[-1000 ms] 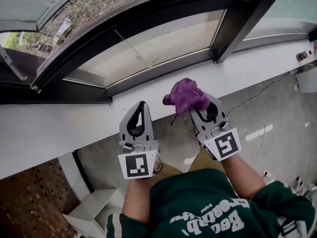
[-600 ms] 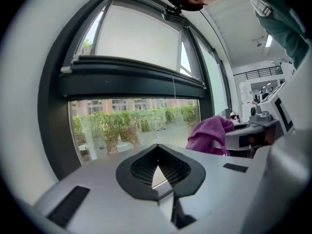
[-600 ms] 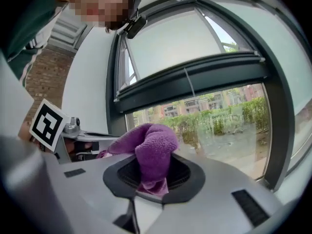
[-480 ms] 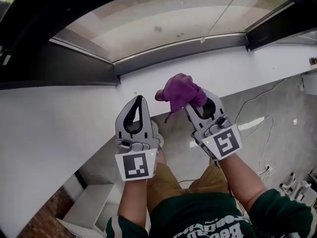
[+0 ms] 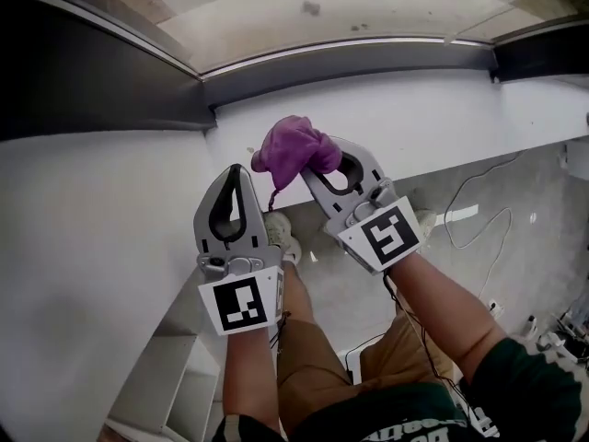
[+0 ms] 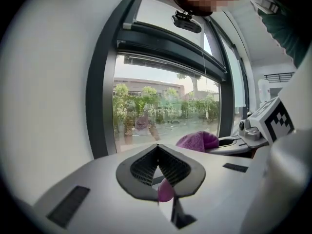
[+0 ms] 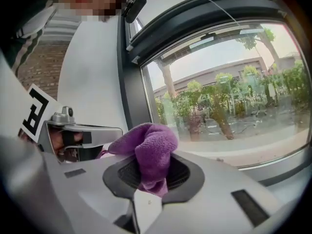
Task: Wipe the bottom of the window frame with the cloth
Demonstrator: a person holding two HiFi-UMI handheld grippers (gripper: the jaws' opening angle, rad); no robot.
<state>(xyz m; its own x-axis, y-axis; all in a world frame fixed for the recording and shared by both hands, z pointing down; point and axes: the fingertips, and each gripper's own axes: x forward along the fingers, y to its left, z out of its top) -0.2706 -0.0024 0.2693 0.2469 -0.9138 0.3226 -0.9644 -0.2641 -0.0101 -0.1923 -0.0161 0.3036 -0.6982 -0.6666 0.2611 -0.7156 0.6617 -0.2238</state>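
Purple cloth [image 5: 293,147] is held as a bunched wad between the jaws of the right gripper [image 5: 308,171], which are closed on it. It is seen at the centre of the head view, over the white sill [image 5: 442,122] and just below the dark bottom rail of the window frame [image 5: 368,61]. Whether it touches the sill cannot be told. In the right gripper view the cloth is draped over the jaw pads. The left gripper [image 5: 234,169], left of centre and just beside the right one, is held with its jaws pressed together tip to tip.
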